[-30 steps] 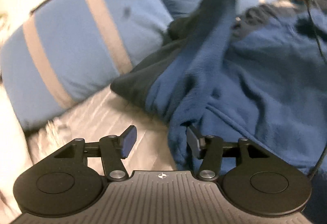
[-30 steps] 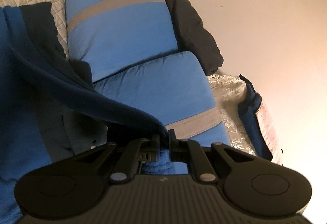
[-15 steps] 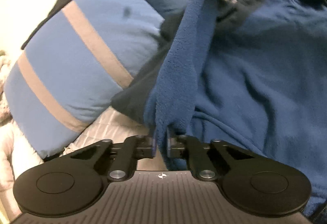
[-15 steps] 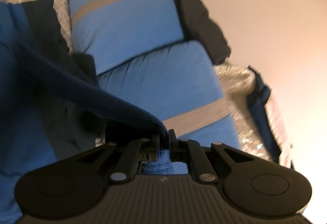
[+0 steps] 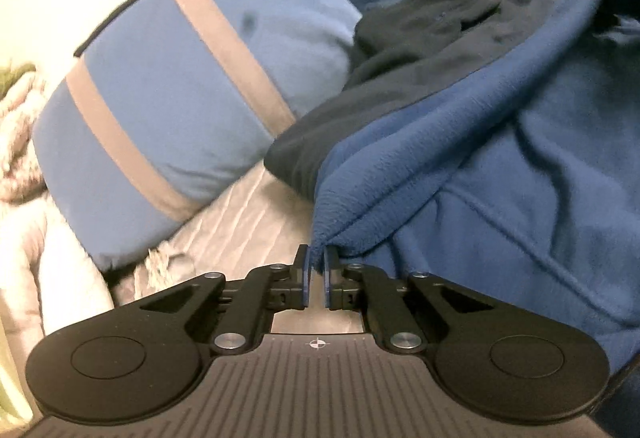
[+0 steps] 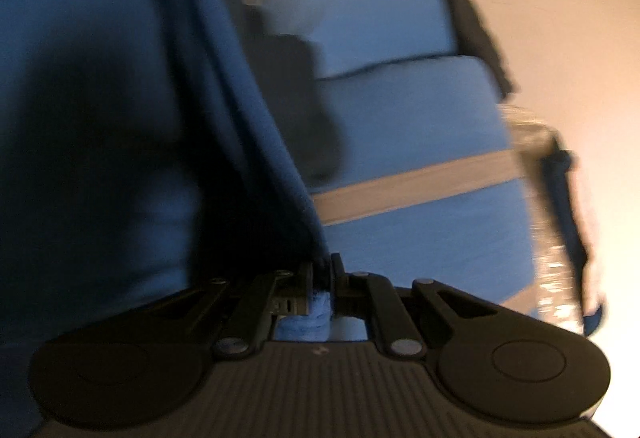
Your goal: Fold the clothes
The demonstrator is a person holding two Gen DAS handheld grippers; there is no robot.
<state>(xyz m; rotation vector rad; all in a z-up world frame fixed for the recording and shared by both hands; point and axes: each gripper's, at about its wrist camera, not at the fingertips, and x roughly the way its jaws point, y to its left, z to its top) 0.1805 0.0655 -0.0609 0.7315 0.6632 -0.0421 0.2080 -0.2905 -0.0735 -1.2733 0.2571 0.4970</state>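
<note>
Fingers of left gripper (image 5: 317,270) and right gripper (image 6: 322,280) were each clamped on blue fleece garment (image 5: 500,166) beside striped pillows (image 5: 160,94)

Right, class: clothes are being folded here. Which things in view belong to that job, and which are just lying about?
In the job:
- blue fleece
- left gripper, shut on its edge
- right gripper, shut on another edge

Lying about:
- striped pillows
- quilt
- dark cloth behind the pillows

Each camera rides a handheld gripper, looking forward and slightly down along its fingers, close above a bed. Both views share the blue fleece (image 5: 500,158) (image 6: 120,38) and striped pillows (image 5: 168,86) (image 6: 420,110).
</note>
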